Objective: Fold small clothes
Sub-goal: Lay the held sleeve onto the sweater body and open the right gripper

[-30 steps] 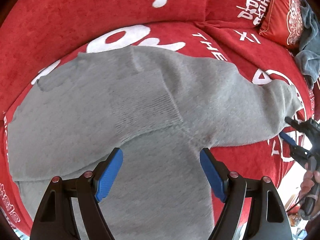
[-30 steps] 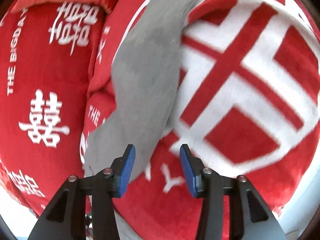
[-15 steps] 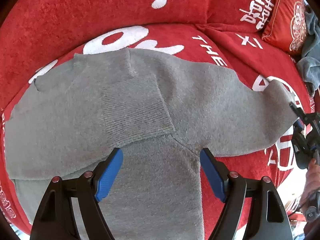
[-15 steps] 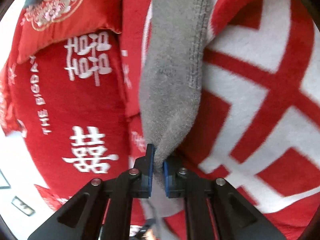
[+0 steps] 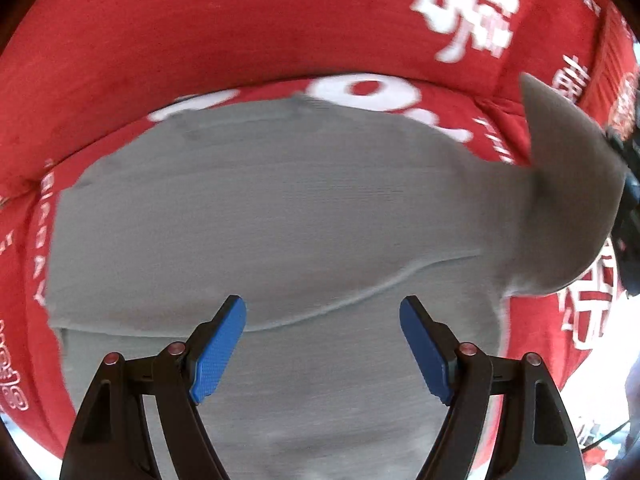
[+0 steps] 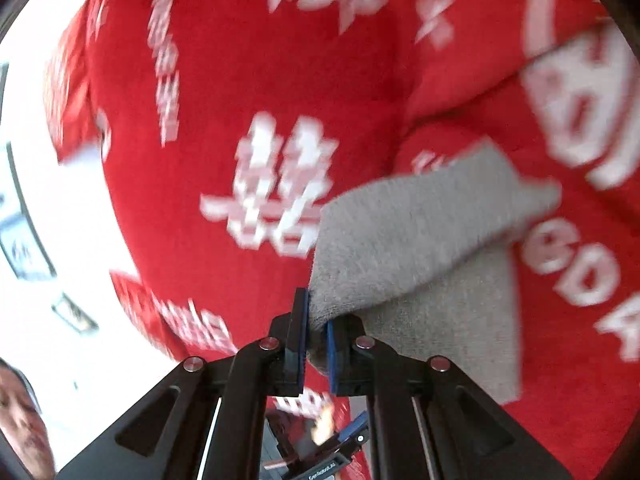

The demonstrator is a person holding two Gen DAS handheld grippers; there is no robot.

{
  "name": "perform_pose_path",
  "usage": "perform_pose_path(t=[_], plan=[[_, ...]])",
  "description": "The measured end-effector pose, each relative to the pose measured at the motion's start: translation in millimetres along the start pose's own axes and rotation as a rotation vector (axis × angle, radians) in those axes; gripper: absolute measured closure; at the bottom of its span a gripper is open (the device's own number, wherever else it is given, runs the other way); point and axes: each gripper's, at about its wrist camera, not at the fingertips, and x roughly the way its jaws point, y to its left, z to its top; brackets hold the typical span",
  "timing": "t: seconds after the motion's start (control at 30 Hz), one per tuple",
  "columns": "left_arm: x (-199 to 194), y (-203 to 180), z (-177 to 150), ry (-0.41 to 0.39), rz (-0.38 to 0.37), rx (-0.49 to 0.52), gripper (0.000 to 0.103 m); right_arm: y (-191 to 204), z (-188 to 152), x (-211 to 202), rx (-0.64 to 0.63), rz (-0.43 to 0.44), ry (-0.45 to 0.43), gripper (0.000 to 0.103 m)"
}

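Note:
A small grey sweater (image 5: 280, 208) lies spread on a red sofa cover, one sleeve folded across its body. My left gripper (image 5: 323, 344) is open and hovers just above the sweater's lower part. My right gripper (image 6: 316, 336) is shut on the end of the other grey sleeve (image 6: 408, 248) and holds it lifted off the sofa. In the left wrist view that raised sleeve (image 5: 568, 200) stands up at the right edge, with the right gripper (image 5: 628, 200) dark behind it.
The red sofa cover (image 5: 240, 40) with white lettering fills both views; its backrest rises behind the sweater. A red cushion (image 5: 624, 96) sits at the far right. A person's face (image 6: 20, 416) shows at the lower left of the right wrist view.
My right gripper closed on the sleeve end and has lifted and swung it up and inward. My left gripper stayed open and shifted slightly over the sweater.

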Motion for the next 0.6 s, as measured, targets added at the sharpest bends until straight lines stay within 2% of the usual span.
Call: perform_pose_path(t=[0.2, 0.3, 0.37, 0.47, 0.5, 0.53, 0.6], plan=[[-10, 76, -12, -0.011, 0.036, -0.091, 0.023, 36, -54, 118, -0.176, -0.094, 0.224, 0.094], [-10, 104, -16, -0.008, 0.056, -0.123, 0.023, 37, -87, 174, -0.259, -0.210, 0.325, 0.091], [-11, 121, -19, -0.010, 0.080, -0.134, 0.023, 31, -109, 208, -0.313, -0.326, 0.387, 0.091], [-11, 140, -25, -0.006, 0.101, -0.160, 0.023, 11, -128, 238, -0.331, -0.488, 0.453, 0.089], [-10, 145, -26, -0.003, 0.101, -0.171, 0.023, 6, -130, 241, -0.325, -0.527, 0.457, 0.082], [-10, 150, -28, -0.001, 0.099, -0.182, 0.023, 3, -132, 241, -0.312, -0.537, 0.446, 0.069], [-9, 157, -31, 0.004, 0.095, -0.196, 0.023, 7, -129, 230, -0.277, -0.530, 0.386, 0.058]])
